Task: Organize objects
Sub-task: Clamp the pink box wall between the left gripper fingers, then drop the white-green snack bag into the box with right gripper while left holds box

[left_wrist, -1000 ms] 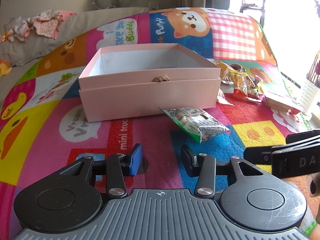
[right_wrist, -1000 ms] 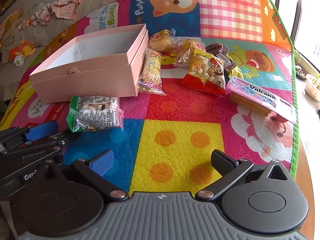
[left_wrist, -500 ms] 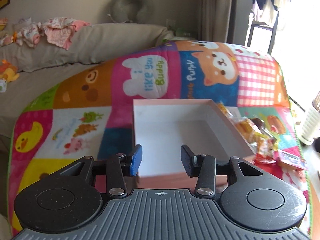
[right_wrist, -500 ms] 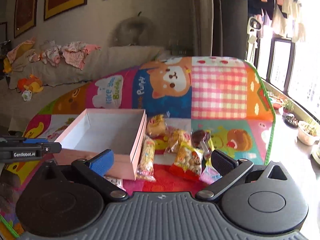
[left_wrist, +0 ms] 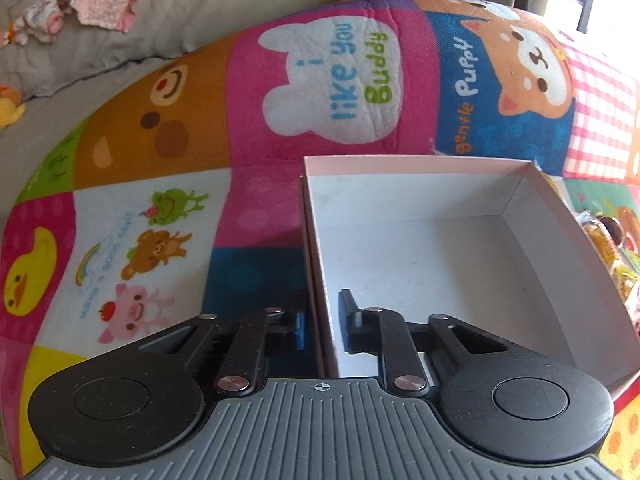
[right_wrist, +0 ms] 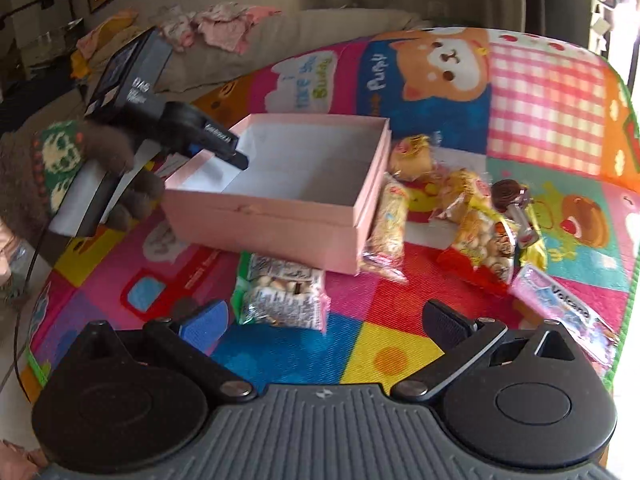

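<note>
An open pink box (left_wrist: 532, 240) with a white inside stands on the colourful mat; it also shows in the right wrist view (right_wrist: 280, 220). My left gripper (left_wrist: 322, 326) straddles the box's left wall, one finger outside and one inside, closed on that wall; it shows in the right wrist view (right_wrist: 224, 150) at the box's left corner. My right gripper (right_wrist: 324, 318) is open and empty above the mat. A green-and-silver snack packet (right_wrist: 280, 294) lies just ahead of it, in front of the box. Several snack packets (right_wrist: 476, 236) lie right of the box.
A pink flat packet (right_wrist: 560, 304) lies near the mat's right edge. The mat (left_wrist: 328, 80) covers a round table. A grey sofa with clothes (left_wrist: 104, 0) is behind. My gloved hand (right_wrist: 68, 172) holds the left gripper.
The left gripper moved down onto the box's left wall and narrowed around it. The right gripper dropped lower, toward the green-and-silver packet.
</note>
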